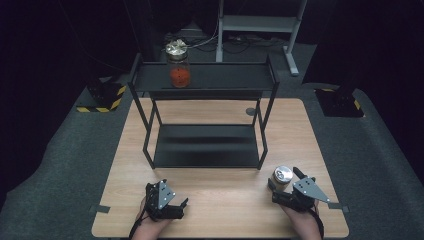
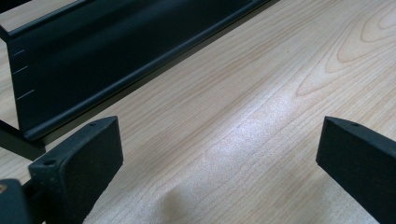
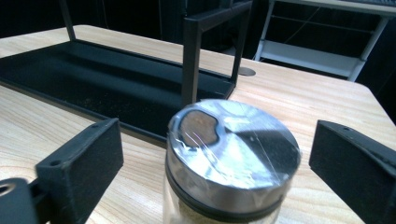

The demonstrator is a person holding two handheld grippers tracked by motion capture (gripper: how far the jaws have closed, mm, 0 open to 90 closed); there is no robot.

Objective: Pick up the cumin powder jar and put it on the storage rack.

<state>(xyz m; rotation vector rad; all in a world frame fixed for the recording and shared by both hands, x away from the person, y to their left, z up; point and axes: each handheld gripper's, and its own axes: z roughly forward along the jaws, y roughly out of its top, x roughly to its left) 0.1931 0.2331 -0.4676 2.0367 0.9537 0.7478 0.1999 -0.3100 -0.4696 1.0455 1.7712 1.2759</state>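
A small glass jar with a shiny silver lid stands on the wooden table near its front right. My right gripper is open. Its black jaws stand on either side of the jar, with a gap between each pad and the glass in the right gripper view. My left gripper rests at the front left, also open, with only bare wood between its jaws. A second jar with red contents and a gold lid stands on the top shelf of the black rack.
The black two-tier metal rack fills the middle of the table; its lower shelf holds nothing. Its front right post rises just behind the jar. A round cable hole lies at the back right.
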